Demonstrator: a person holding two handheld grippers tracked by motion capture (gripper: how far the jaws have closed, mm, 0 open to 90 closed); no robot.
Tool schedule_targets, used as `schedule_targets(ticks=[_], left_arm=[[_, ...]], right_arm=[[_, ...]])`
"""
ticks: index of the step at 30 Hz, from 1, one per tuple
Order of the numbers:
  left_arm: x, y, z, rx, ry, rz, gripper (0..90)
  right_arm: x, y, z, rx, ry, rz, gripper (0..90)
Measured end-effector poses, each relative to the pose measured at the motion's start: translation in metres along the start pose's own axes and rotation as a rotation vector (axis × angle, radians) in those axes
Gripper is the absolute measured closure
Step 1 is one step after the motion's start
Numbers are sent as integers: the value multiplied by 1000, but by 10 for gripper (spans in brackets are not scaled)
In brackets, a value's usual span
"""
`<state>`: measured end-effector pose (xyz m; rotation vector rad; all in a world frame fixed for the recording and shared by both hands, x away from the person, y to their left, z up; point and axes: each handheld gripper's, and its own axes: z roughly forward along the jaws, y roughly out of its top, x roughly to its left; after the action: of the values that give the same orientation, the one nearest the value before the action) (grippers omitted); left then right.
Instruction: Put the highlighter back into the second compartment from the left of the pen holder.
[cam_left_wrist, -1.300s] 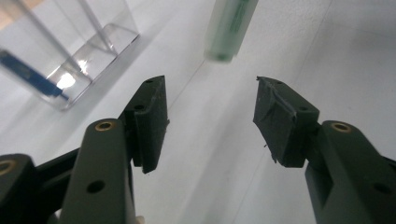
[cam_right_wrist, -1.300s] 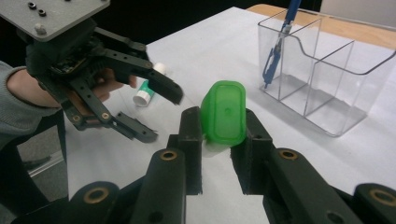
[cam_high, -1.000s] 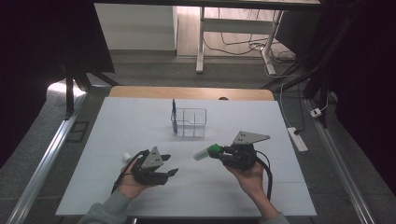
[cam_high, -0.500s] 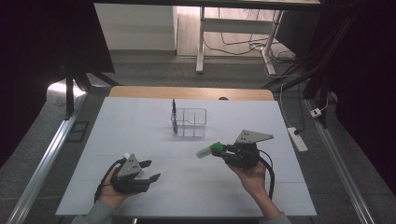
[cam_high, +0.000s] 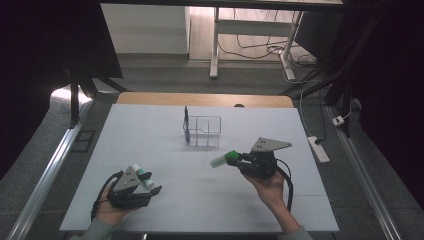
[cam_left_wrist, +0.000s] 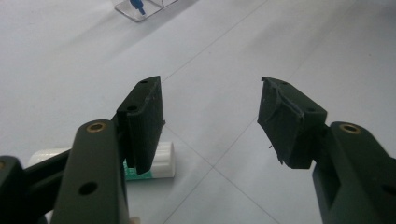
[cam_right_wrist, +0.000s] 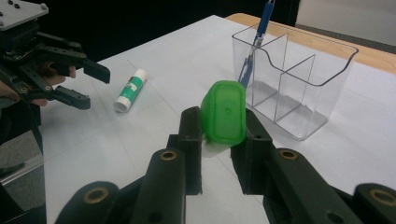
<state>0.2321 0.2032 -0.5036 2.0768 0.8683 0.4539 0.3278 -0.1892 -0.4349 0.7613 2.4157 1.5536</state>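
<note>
- Table (cam_high: 165, 130): white top, with a clear divided organizer (cam_high: 202, 131) set near the far middle.
- Pen (cam_right_wrist: 258, 37): a blue one is seen standing upright in an end compartment of the organizer; the other compartments appear bare.
- Right gripper (cam_high: 239, 159): held above the table, in front of and to the right of the organizer. Its jaws are closed on the green-capped bottle (cam_right_wrist: 224, 112), gripped near the cap; the pale body sticks out toward the organizer in the high view.
- Left gripper (cam_high: 150, 189): held low over the near left of the table. Its jaws stand well apart and nothing is held between them.
- Glue stick (cam_high: 143, 177): lying on its side on the table just beside the left gripper. In the left gripper view it is seen behind one jaw, outside the gap, so it is not yet lined up for a grasp.
- Progress, as judged: tidying into the organizer is at an early stage. One pen is already stowed, one bottle is lifted but not yet placed, and the glue stick is not yet picked up.
- Left to do, as judged: the bottle is to be lowered into a free compartment, then the glue stick grasped and stowed.
</note>
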Motion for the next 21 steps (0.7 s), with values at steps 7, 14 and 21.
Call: schedule_targets(ticks=[7, 14, 21], left_arm=[[3, -2, -1, 1, 0, -8, 392], [4, -3, -2, -5, -5, -10, 392], [4, -2, 0, -2, -9, -6, 391]], right_arm=[[-3, 14, 5, -24, -3, -5, 747], [-4, 38, 17, -22, -8, -27, 747], [-9, 47, 24, -18, -26, -31, 747]])
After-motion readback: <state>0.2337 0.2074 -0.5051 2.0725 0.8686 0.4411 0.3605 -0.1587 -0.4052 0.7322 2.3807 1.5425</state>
